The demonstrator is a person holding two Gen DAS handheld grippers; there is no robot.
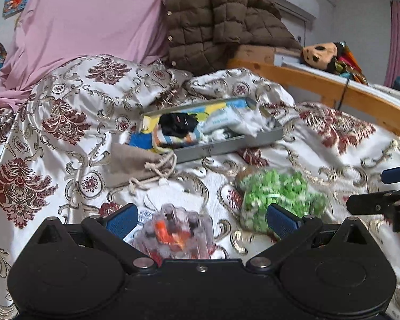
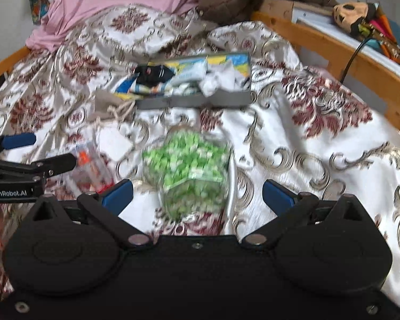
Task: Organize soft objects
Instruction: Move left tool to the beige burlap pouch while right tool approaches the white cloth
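Observation:
A grey tray [image 1: 226, 148] [image 2: 194, 102] lies on the patterned bedspread, holding a black soft item [image 1: 177, 124] [image 2: 152, 73], striped cloth and white crumpled pieces. A beige drawstring pouch [image 1: 136, 164] [image 2: 106, 104] rests against its left end. A clear bag of green bits [image 1: 277, 197] [image 2: 189, 170] and a clear packet with orange contents [image 1: 178, 232] [image 2: 89, 168] lie nearer. My left gripper [image 1: 200, 218] stands open over the orange packet. My right gripper [image 2: 197, 194] stands open over the green bag. Each gripper shows in the other's view, the right gripper [image 1: 386, 189] and the left gripper [image 2: 40, 154].
A pink sheet [image 1: 93, 18] and a brown quilted jacket [image 1: 221, 18] pile at the head of the bed. A wooden bed rail [image 1: 333, 90] [image 2: 346, 50] runs along the right, with a plush toy [image 1: 320, 52] [image 2: 352, 13] on the ledge behind it.

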